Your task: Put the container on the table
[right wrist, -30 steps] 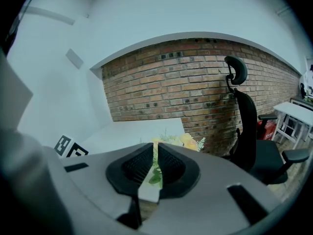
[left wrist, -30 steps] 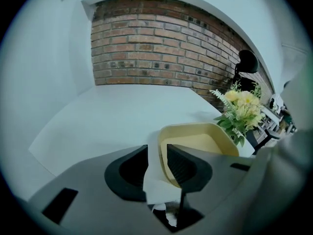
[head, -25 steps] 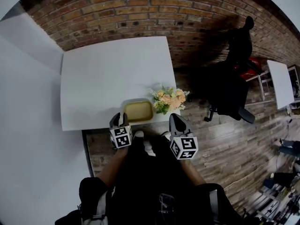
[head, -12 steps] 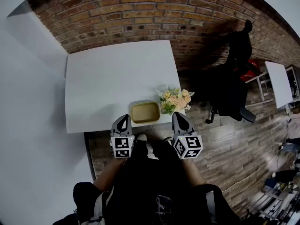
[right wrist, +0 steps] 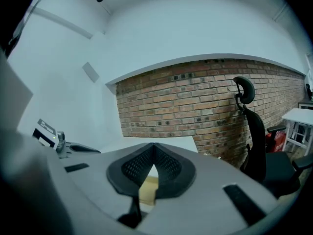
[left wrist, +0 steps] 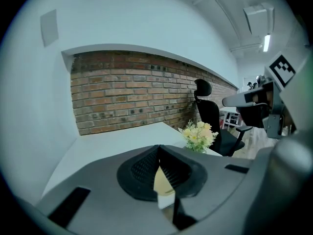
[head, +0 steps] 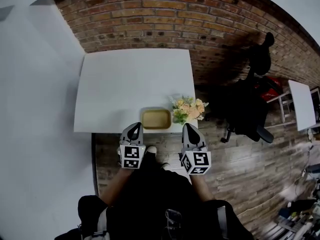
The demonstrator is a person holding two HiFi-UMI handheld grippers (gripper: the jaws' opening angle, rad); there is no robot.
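Note:
The container [head: 156, 119], a shallow tan rectangular tray, rests on the white table [head: 130, 84] close to its near edge. My left gripper [head: 135, 127] is just short of that edge, left of the container, shut with nothing in it. My right gripper [head: 188, 127] is level with it on the container's right, also shut and empty. In the left gripper view the jaws [left wrist: 159, 147] meet at the tips, and a sliver of the container [left wrist: 164, 182] shows through the gap below. The right gripper view shows the same: shut jaws [right wrist: 154, 145] over a piece of the container [right wrist: 148, 187].
A bunch of pale yellow and peach flowers [head: 187, 109] stands at the table's near right corner, right beside the container. A black office chair [head: 250, 99] is on the wooden floor to the right. A brick wall [head: 165, 14] runs behind the table. My legs fill the lower view.
The head view has shifted, so the table and container sit more to the right and lower. Both grippers stay shut just short of the near edge. The container has not moved on the table.

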